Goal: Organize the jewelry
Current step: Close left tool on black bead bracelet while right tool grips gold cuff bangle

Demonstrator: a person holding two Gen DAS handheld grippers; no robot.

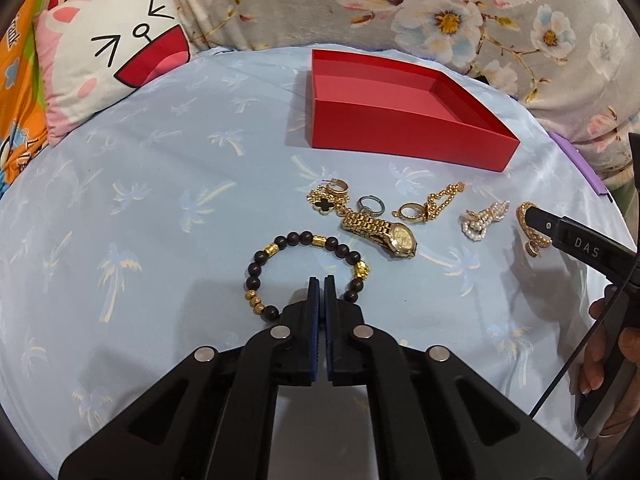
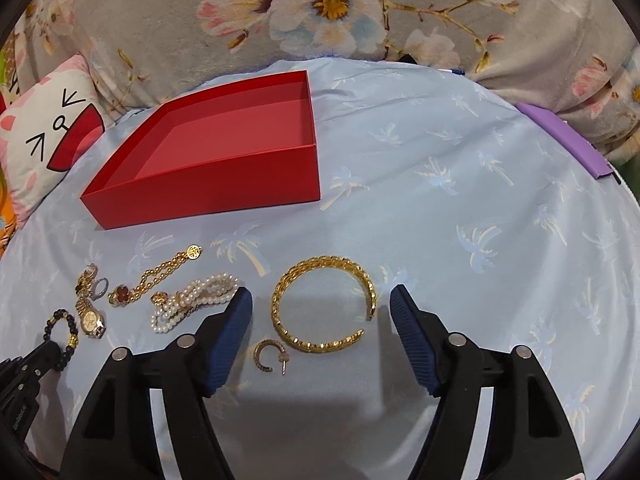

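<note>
A dark bead bracelet with gold beads (image 1: 304, 238) lies on the blue sheet. My left gripper (image 1: 322, 280) is shut over its near stretch, which is hidden under the jaws. My right gripper (image 2: 319, 291) stands open around a gold cuff bangle (image 2: 288, 284) without touching it. A small hoop earring (image 2: 270, 354) lies just before the bangle. Between the two grippers lie a gold watch (image 1: 394, 236), a pearl bracelet (image 2: 192, 300), a gold chain (image 2: 160, 276) and a silver ring (image 1: 370, 204). The open red box (image 1: 400, 136) stands behind them with nothing visible inside.
A cartoon-face pillow (image 1: 112, 52) leans at the back left. A floral blanket (image 1: 440, 8) bunches along the far edge. A purple flat object (image 2: 560, 140) lies at the back right. A person's hand (image 1: 600, 360) holds the right gripper's handle.
</note>
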